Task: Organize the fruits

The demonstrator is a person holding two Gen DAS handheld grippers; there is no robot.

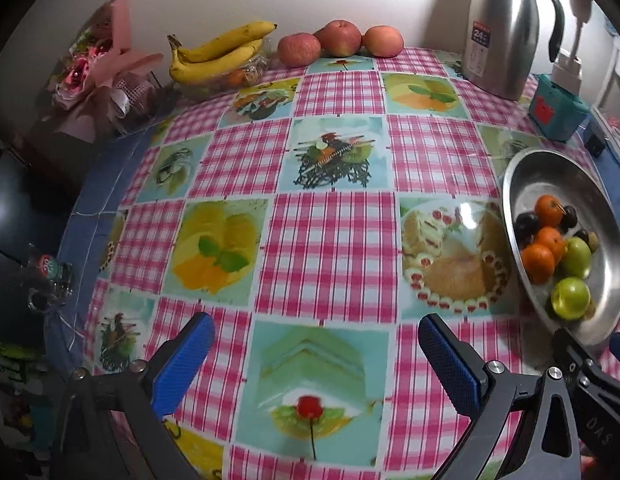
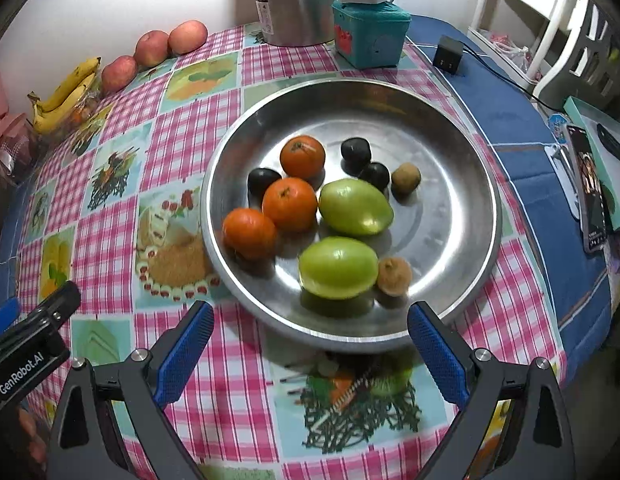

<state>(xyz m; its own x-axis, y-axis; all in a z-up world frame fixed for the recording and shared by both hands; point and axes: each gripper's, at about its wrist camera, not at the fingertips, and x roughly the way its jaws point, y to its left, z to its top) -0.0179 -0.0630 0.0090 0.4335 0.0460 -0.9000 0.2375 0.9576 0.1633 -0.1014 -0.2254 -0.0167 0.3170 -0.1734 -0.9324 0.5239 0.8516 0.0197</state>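
A round steel plate (image 2: 462,216) holds three oranges (image 2: 290,204), two green fruits (image 2: 355,208), three dark plums (image 2: 355,151) and two small brown fruits (image 2: 395,276). My right gripper (image 2: 310,320) is open and empty, just in front of the plate's near rim. My left gripper (image 1: 316,336) is open and empty over the checked tablecloth, with the plate (image 1: 526,184) to its right. The right gripper's body (image 1: 590,376) shows at the left wrist view's lower right. Bananas (image 1: 218,52) and three apples (image 1: 340,38) lie at the table's far edge.
A steel thermos jug (image 1: 506,28) and a teal box (image 1: 558,108) stand at the back right. A pink bouquet (image 1: 106,68) lies at the far left. A black charger (image 2: 450,54), a phone (image 2: 588,184) and a box (image 2: 614,156) sit on the blue cloth to the right.
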